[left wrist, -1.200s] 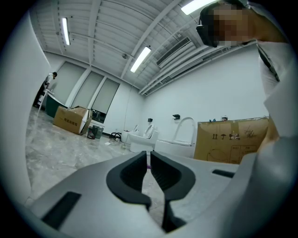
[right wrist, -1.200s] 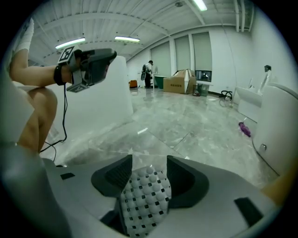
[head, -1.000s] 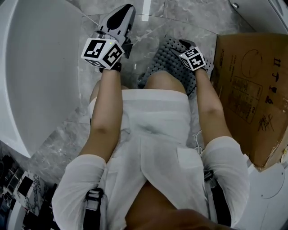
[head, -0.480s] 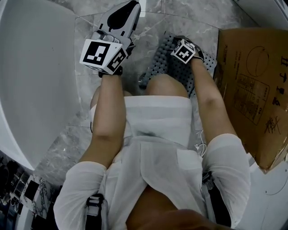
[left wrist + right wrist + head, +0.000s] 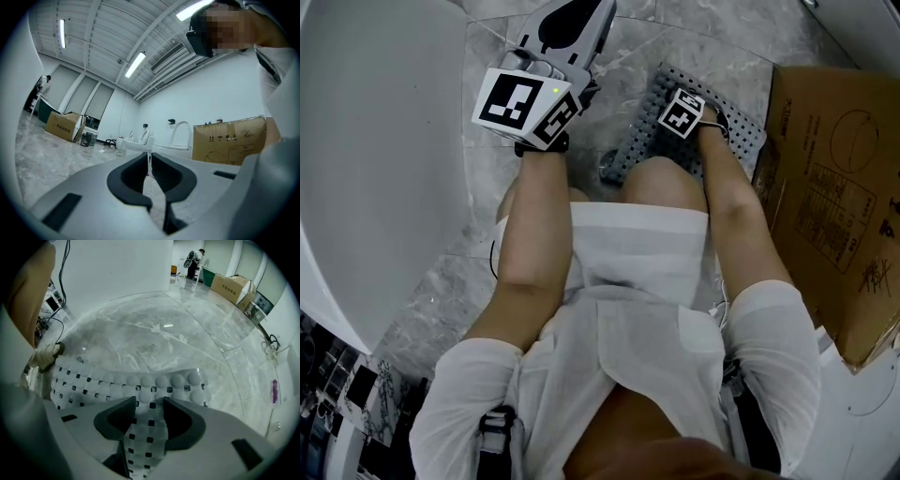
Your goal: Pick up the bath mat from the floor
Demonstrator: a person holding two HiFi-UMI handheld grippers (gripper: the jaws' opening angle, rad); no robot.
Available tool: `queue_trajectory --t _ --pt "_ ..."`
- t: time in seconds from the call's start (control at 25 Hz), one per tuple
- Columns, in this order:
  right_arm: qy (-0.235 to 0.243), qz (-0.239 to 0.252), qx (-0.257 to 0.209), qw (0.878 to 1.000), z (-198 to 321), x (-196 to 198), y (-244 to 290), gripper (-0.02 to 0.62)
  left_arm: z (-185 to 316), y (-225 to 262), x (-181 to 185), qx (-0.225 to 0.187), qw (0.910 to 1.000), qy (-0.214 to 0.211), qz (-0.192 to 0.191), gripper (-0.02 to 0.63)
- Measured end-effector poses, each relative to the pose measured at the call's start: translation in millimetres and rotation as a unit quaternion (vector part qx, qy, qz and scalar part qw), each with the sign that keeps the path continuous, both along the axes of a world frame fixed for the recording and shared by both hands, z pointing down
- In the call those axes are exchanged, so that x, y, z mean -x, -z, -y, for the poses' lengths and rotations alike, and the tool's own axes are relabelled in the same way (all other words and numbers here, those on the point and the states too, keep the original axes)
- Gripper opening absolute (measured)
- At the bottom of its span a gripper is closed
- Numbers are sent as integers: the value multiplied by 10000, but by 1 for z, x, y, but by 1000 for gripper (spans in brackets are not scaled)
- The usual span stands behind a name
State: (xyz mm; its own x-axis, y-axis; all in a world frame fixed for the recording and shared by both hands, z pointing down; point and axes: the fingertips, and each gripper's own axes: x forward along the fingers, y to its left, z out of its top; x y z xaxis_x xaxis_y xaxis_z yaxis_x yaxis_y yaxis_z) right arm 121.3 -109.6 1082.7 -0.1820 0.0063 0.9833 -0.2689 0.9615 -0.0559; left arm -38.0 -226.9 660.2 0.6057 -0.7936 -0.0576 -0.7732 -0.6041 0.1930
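Mat [image 5: 117,383] inside closing right hand-held gripper [image 5: 150,403]

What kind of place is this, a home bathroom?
More likely a bathroom showroom or test hall: a white bathtub and bath mat on marble flooring, but loose toilets and cardboard boxes under an industrial ceiling.

No words can be read for sure. The big cardboard box [image 5: 834,187] has black print: a round line drawing, a few marks like letters or numbers turned sideways, and a scribble near the bottom. In the left gripper view a brown box [image 5: 229,140] shows small shipping signs, and a far box [image 5: 64,126] has print too small to read.
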Motion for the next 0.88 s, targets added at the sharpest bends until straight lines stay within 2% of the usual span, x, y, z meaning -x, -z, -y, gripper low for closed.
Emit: queue_trajectory --t 0.08,0.12,0.24,0.36,0.52,0.76,0.88 --pt "-69 77 229 9997 -10 3 -4 282 -1 0 -3 5 10000 -41 4 32" --pt "-77 106 269 9996 -12 4 -3 291 -1 0 -5 -5 10000 -81 47 32" --pt "32 124 78 9999 -3 4 4 296 -1 -5 -10 -1 9995 -180 263 32" --pt "28 231 -43 9997 13 1 16 293 1 -8 -10 39 9997 -140 198 32" --pt "63 263 20 9996 26 -5 29 256 2 -11 -15 78 9996 -171 197 32" --pt "61 245 59 9997 43 -5 42 257 3 -14 -20 91 9993 -233 286 32" --pt "-6 260 7 9997 52 -7 41 280 3 -16 -18 106 9993 -212 291 32"
